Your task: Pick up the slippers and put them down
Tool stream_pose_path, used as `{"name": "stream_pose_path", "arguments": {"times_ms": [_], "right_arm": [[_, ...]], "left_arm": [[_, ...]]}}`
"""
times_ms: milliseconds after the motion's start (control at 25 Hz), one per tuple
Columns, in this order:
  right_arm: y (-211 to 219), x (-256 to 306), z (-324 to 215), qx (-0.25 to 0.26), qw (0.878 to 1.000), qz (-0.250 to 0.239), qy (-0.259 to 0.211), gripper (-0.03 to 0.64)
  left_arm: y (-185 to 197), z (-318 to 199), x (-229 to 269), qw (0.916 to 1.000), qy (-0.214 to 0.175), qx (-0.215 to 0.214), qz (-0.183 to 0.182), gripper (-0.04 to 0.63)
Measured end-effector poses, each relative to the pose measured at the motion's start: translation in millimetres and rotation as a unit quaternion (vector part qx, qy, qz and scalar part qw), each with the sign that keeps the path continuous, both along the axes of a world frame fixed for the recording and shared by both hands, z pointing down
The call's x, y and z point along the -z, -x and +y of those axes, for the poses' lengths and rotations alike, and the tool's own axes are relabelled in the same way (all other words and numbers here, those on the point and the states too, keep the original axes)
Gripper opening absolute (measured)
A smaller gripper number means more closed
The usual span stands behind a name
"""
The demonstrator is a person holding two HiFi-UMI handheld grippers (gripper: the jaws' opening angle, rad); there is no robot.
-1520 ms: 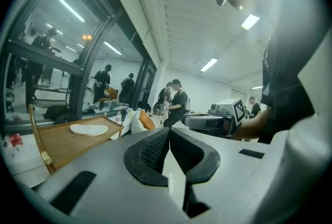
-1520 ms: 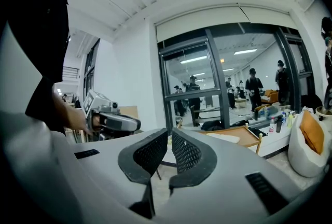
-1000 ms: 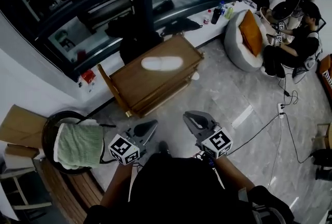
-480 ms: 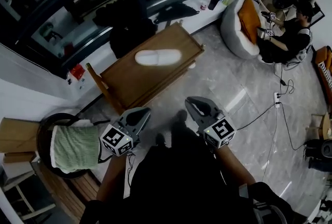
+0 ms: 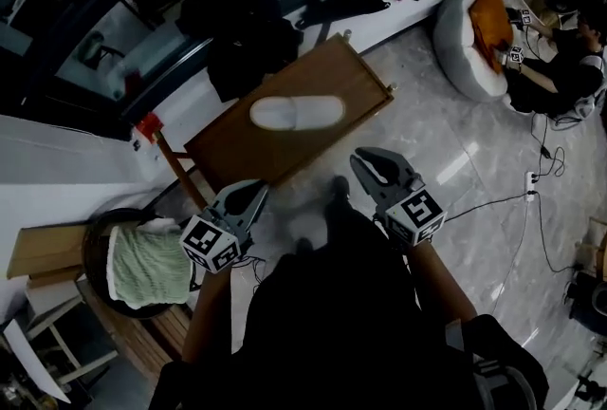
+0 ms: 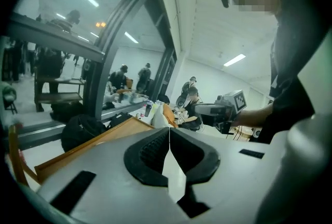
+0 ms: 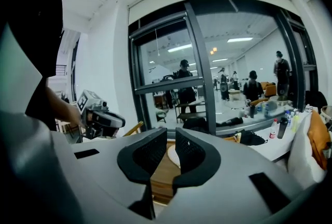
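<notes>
Slipper [image 5: 296, 112]: flat near the middle of the table [image 5: 228, 147], nothing touching it.
Left gripper [image 5: 250, 197]: jaws together, empty, off the near edge.
Right gripper [image 5: 372, 163]: same, closed and empty.
Progress: fits either awaiting pickup or set down again.

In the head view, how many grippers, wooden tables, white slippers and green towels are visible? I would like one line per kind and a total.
grippers: 2 (left gripper, right gripper)
wooden table: 1
white slipper: 1
green towel: 1
total: 5
</notes>
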State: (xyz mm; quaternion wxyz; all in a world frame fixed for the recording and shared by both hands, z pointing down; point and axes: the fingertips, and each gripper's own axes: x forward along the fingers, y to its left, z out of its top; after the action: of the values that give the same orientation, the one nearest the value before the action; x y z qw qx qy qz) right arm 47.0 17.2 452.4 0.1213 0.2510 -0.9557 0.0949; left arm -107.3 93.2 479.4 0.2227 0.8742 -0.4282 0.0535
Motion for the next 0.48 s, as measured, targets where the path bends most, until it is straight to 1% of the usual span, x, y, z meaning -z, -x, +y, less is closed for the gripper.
{"name": "stream_pose_path", "arguments": {"times_ms": [120, 200, 320, 480], "right_arm": [[-2, -5, -35, 0.024, 1.0, 0.001, 0.016, 0.037], [-2, -10, -59, 0.04, 0.999, -0.001, 0.026, 0.037], [3, -28, -86, 0.066, 0.995, -0.01, 0.07, 0.037], [6, -63, -112, 0.083, 0.989, -0.002, 0.126, 0.037]], "left_arm": [[9, -30, -8, 0.9992, 0.024, 0.03, -0.005, 0.014], [14, -54, -10, 0.9982, 0.035, 0.048, 0.002, 0.014], [16, -85, -10, 0.9971, 0.041, 0.063, 0.006, 0.014], [14, -107, -15, 0.9965, 0.046, 0.069, -0.006, 0.014]]}}
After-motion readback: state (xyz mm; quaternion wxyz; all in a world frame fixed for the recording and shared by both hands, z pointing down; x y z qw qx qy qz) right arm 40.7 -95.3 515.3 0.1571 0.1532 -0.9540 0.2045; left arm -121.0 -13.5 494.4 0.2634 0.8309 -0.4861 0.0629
